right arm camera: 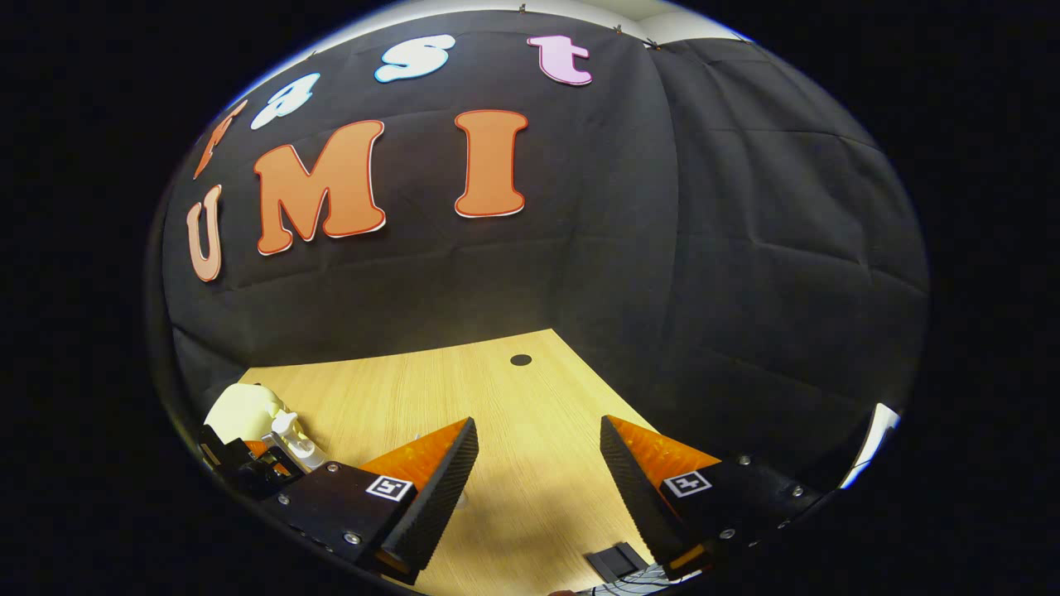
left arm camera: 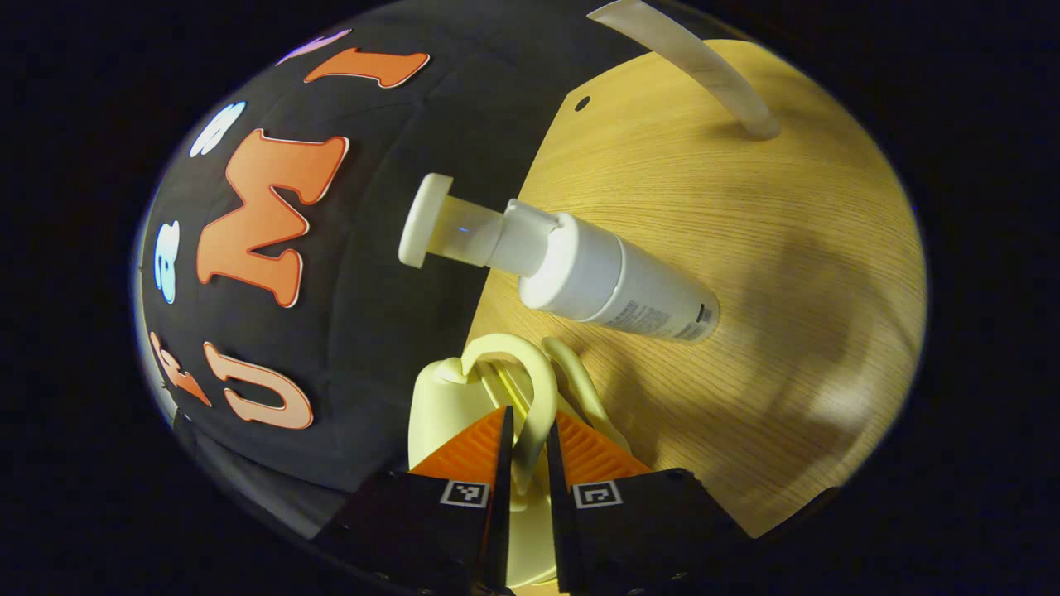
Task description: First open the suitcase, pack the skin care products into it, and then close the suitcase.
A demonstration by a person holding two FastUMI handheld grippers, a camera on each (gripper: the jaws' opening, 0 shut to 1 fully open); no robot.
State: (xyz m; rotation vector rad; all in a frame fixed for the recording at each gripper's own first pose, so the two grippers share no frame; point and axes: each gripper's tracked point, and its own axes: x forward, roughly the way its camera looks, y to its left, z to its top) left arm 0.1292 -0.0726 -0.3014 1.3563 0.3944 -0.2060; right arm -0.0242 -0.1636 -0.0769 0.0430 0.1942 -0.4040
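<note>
The left tongs (left arm camera: 527, 443) are pinching the looped carry handle (left arm camera: 530, 389) of a small pale-yellow hard-shell suitcase (left arm camera: 443, 414), the orange ribbed fingers pressed on either side of the thin loop at the near edge of the light wood-grain table (left arm camera: 745, 248). The case looks rigid, smooth and light, so the slim handle is a fair grip for lifting, though the shell may swing from it; whether its lid is open I cannot tell, nor what lies inside. Just beyond it a white cylindrical pump bottle (left arm camera: 604, 281) of skin care stands on the table, near the case; its plastic body is probably slick and top-heavy, best taken around the wide barrel rather than the narrow pump neck. The right tongs (right arm camera: 538, 463) hang spread wide over bare table, holding nothing.
</note>
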